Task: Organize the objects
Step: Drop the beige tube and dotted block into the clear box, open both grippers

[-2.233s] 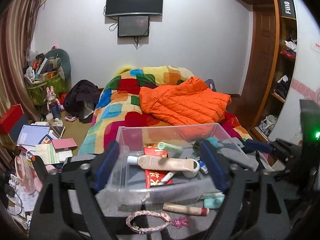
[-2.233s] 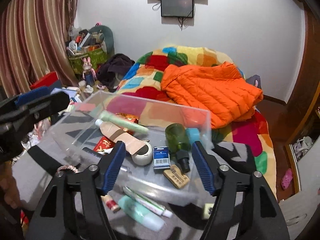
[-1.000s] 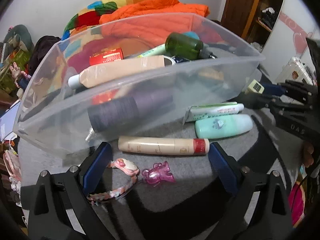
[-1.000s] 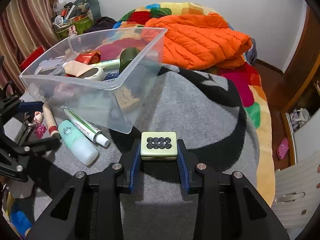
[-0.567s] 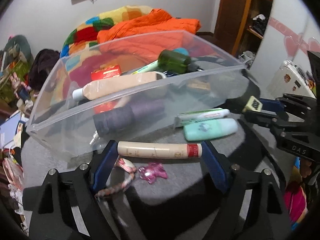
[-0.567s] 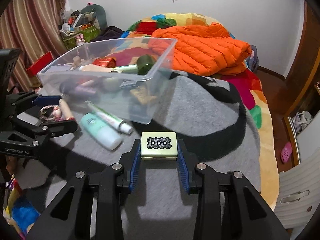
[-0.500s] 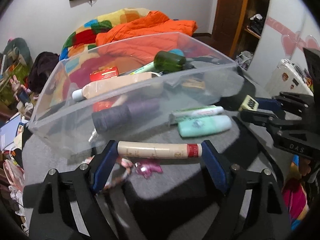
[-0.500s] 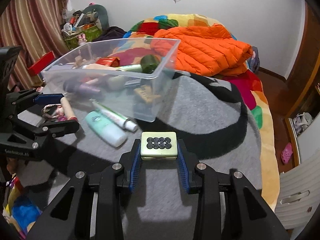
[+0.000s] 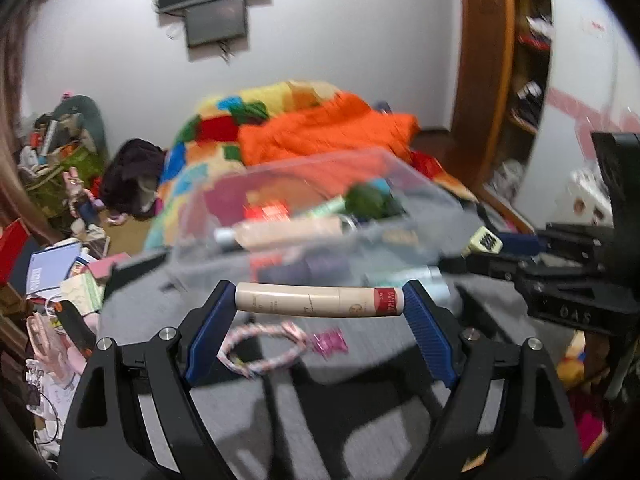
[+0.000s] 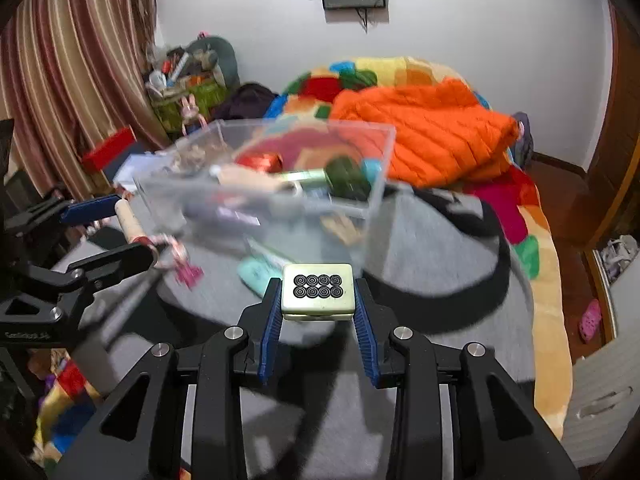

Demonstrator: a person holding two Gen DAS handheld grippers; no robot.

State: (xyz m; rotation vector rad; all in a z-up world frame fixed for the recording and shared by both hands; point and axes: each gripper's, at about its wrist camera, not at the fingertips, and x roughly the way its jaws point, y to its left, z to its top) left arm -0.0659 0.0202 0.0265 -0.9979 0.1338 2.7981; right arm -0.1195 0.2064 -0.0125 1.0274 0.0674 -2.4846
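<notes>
While both grippers are hanging above the grey blanket [image 10: 440, 264], each one is carrying a small thing. The left gripper [image 9: 320, 304] is clamping a cream tube with a red band [image 9: 320, 300] lengthwise between its blue pads [image 9: 208, 328], one pad pressing on each end, and the tube is lying level and clear of the blanket. In the right wrist view the same tube [image 10: 130, 220] is showing at the left edge, held between the left gripper's fingers [image 10: 92, 206]. The right gripper [image 10: 318, 300] is pinching a pale green mahjong tile [image 10: 318, 288], narrow on its two sides, and the face with eight black circles is looking up.

Beyond both grippers a clear plastic bin [image 10: 372, 200] is standing on the blanket. Inside it a dark green bottle [image 10: 346, 178], a red box [image 9: 266, 212] and a beige tube [image 9: 288, 232] are lying among other things that are too blurred to name. On the blanket beside the bin a mint green bottle [image 10: 254, 274], a pink braided bracelet [image 9: 260, 344] and a small magenta charm [image 9: 328, 342] are lying near each other. Behind the bin an orange puffer jacket [image 10: 432, 136] is spreading over a colourful quilt [image 10: 360, 76].
</notes>
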